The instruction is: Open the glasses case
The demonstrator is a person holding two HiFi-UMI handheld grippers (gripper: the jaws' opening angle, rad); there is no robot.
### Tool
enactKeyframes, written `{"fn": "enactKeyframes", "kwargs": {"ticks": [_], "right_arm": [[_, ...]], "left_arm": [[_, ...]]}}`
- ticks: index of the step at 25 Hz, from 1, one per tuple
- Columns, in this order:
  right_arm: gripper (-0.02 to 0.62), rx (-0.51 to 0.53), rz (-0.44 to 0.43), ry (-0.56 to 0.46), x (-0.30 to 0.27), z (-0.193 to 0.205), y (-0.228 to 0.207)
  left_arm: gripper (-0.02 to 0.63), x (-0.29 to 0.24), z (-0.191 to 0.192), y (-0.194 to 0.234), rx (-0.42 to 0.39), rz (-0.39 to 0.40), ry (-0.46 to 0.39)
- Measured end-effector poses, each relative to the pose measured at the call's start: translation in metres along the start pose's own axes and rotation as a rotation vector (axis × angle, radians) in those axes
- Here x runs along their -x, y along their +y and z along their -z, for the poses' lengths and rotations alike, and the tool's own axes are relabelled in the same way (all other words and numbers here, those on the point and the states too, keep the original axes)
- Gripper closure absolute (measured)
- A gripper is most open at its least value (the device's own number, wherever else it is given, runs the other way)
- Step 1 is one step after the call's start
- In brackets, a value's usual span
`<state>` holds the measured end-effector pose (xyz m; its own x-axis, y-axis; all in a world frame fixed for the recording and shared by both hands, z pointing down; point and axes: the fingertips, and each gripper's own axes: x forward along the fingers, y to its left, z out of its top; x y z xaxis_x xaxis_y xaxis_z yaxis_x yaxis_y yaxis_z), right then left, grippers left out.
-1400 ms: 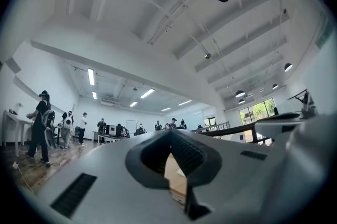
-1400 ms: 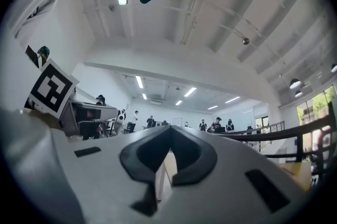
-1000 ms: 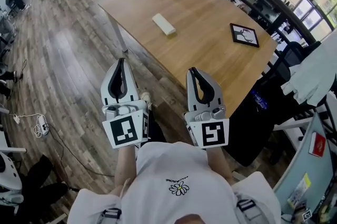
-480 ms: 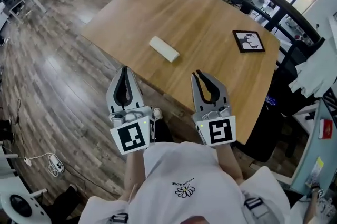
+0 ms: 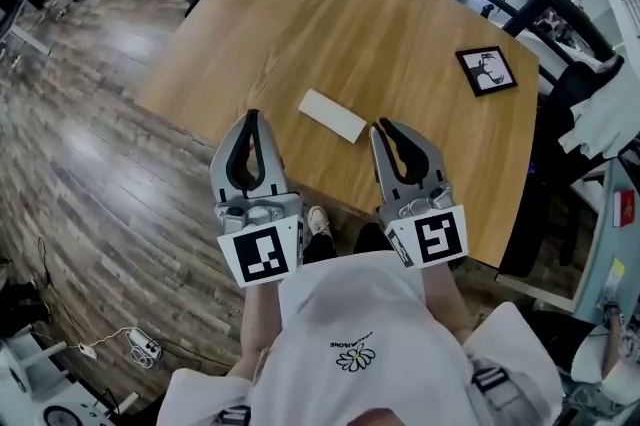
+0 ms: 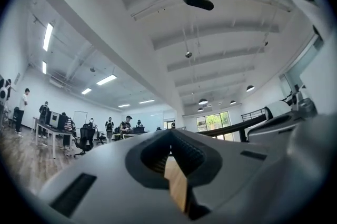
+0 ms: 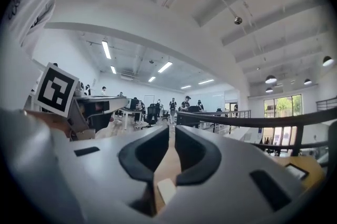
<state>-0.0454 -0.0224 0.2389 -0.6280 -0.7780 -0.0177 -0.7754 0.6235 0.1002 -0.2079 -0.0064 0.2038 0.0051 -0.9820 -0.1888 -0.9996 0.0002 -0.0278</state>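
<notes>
one white oblong glasses case, one black-framed picture, left gripper jaws together, right gripper narrow slit, both empty, case seam indistinct

Smooth, fairly matt light wood on the table. The floor planks look glossier, and the glasses case seems matt.

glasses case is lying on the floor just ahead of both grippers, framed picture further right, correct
Not the floor: the head view shows the glasses case lying on the wooden table, just ahead of the left gripper and right gripper, framed picture further right.
</notes>
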Motion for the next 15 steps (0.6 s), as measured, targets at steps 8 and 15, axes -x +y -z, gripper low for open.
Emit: {"fn": "enactKeyframes", "kwargs": {"ticks": [8,15], "right_arm": [[0.568,0.018,0.044,0.022,-0.033,0.009,-0.024],[0.568,0.002,0.03,0.049,-0.057,0.018,-0.03]], "left_arm": [[0.589,-0.036,0.031,-0.006,-0.038,0.098,0.057],[0.589,-0.065,0.039,-0.005,-0.052,0.131,0.076]]}}
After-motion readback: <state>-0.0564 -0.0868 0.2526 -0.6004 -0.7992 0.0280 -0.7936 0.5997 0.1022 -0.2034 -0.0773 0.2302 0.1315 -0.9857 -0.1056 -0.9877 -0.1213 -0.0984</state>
